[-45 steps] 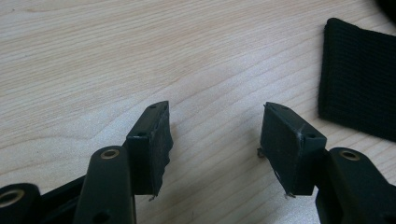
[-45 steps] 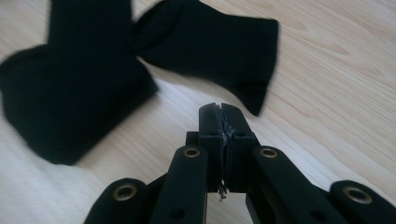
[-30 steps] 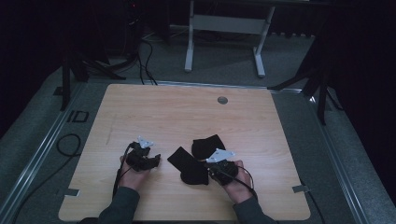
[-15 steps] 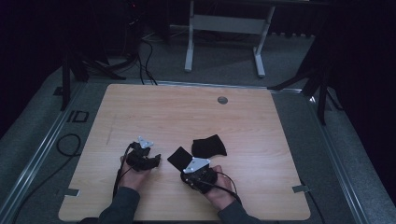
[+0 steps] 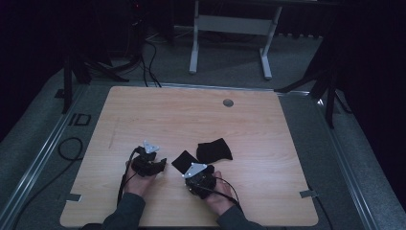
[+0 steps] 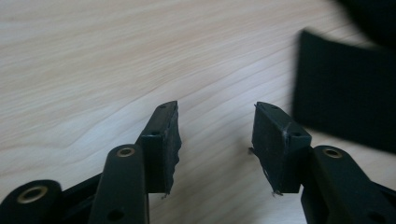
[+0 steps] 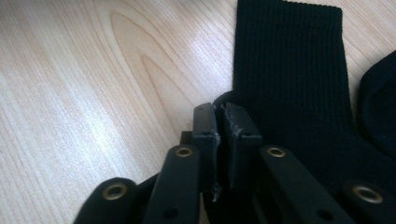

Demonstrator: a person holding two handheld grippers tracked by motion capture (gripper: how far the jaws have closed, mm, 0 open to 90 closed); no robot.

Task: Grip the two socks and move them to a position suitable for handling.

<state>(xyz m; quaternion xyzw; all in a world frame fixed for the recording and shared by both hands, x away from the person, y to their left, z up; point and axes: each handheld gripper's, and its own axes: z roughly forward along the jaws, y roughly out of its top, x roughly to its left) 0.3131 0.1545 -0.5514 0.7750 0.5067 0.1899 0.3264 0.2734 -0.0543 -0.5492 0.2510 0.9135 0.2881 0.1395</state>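
Right gripper (image 5: 191,168) clamped tight on the edge of a black sock (image 7: 289,79), pinching a fold of it; sock lying flat on the wooden table (image 5: 191,115), just beside a second dark piece (image 5: 214,150); left gripper (image 6: 215,135) parked close by, jaws just been closing, nothing between them

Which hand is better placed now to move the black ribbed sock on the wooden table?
The right. The right gripper is shut on the edge of the black ribbed sock, while the left gripper stands open over bare wooden table, beside the fabric.
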